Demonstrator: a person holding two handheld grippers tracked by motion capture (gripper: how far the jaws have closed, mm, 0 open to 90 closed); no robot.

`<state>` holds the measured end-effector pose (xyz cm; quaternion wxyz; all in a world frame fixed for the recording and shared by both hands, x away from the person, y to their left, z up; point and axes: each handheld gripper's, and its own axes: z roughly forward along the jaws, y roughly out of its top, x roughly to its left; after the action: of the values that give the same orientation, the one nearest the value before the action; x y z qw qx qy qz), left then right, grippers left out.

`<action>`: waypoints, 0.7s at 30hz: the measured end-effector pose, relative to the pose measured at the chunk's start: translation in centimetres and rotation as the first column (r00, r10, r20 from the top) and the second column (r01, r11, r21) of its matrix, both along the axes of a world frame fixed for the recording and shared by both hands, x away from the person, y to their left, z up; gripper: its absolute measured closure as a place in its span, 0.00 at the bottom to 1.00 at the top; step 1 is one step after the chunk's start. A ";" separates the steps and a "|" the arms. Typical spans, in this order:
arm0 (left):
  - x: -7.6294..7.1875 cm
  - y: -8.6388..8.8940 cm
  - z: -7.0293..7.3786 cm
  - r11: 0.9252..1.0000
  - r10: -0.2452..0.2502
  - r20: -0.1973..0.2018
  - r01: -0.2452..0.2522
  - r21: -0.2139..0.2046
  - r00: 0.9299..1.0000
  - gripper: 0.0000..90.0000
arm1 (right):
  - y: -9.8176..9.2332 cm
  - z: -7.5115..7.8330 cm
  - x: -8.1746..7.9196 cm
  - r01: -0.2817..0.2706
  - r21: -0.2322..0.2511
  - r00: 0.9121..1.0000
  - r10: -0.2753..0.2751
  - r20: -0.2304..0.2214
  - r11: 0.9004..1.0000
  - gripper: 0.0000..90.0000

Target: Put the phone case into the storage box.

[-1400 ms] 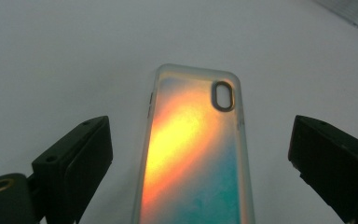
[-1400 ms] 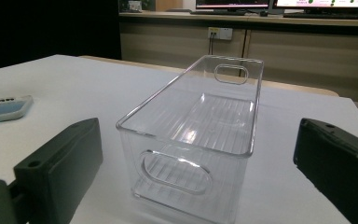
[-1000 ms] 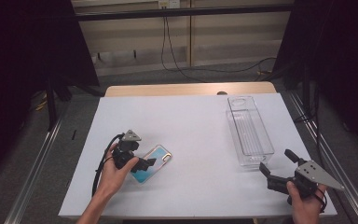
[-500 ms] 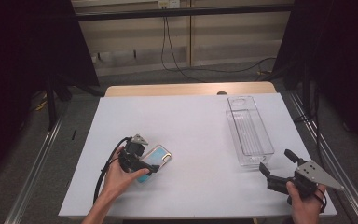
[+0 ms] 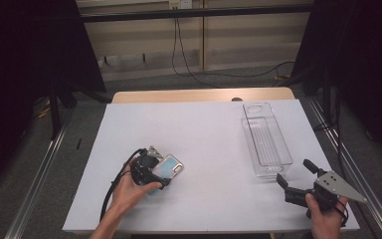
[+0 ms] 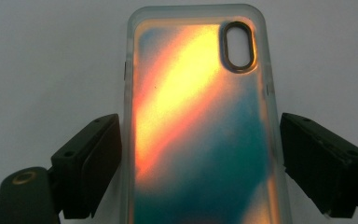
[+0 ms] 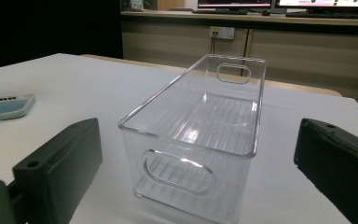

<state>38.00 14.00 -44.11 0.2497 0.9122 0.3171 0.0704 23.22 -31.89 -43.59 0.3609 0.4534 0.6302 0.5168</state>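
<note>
Since the earlier frames, the left gripper (image 5: 155,175) has been drawn down and toward the lower left of the high view, and its jaws have just been closing a little around the phone case (image 5: 168,168), which lies between them. In the left gripper view the phone case (image 6: 200,116) is seen flat on the white table (image 6: 37,56), camera cut-out toward the top of the frame. The left pad is just beside the case's edge, while a narrow gap is left at the right pad, so the case is judged bracketed but not yet pressed. The right gripper (image 5: 298,181) is held wide open with nothing between its jaws, at the lower right of the high view, just below the near end of the clear bin (image 5: 266,144).

The case is judged to be light, thin and somewhat flexible (a soft, glossy rim that may slip). It would best be taken across its two long edges near the middle, with gentle pressure so that it is not bowed.

The iridescent orange-and-teal back and the gap at the pad are given by the left gripper view. The bin's ribbed floor and oval handle cut-outs (image 7: 179,175) are shown by the right gripper view, while the spacing of case and bin is given by the high view.
</note>
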 end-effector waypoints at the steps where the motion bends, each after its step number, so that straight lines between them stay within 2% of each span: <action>1: 0.0 0.0 0.0 1.000 0.003 0.000 -0.003 0.002 1.000 0.16 | 0.0 0.0 0.0 0.001 0.000 1.000 -0.001 0.000 1.000 0.01; 10: 0.0 -0.3 -0.1 1.000 0.014 -0.008 -0.014 0.018 1.000 0.15 | 0.1 0.0 0.1 -0.006 -0.002 1.000 0.006 -0.005 1.000 0.01; 14: 0.5 -1.0 0.3 0.998 0.020 -0.047 -0.017 0.068 0.999 0.16 | 0.1 0.0 0.1 -0.004 -0.004 1.000 0.004 -0.005 1.000 0.00; 19: 0.4 -1.0 0.4 0.998 0.024 -0.050 -0.021 0.065 0.998 0.19 | 0.1 0.0 0.1 -0.006 -0.004 1.000 0.006 -0.008 1.000 0.01; 21: 0.3 -0.9 0.4 0.998 0.024 -0.038 -0.022 0.063 0.999 0.19 | 0.1 0.0 0.1 -0.005 -0.003 1.000 0.005 -0.007 1.000 0.01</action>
<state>38.32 13.08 -43.74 0.2140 0.9171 0.3301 0.0653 23.28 -31.82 -43.63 0.3580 0.4534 0.6333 0.5150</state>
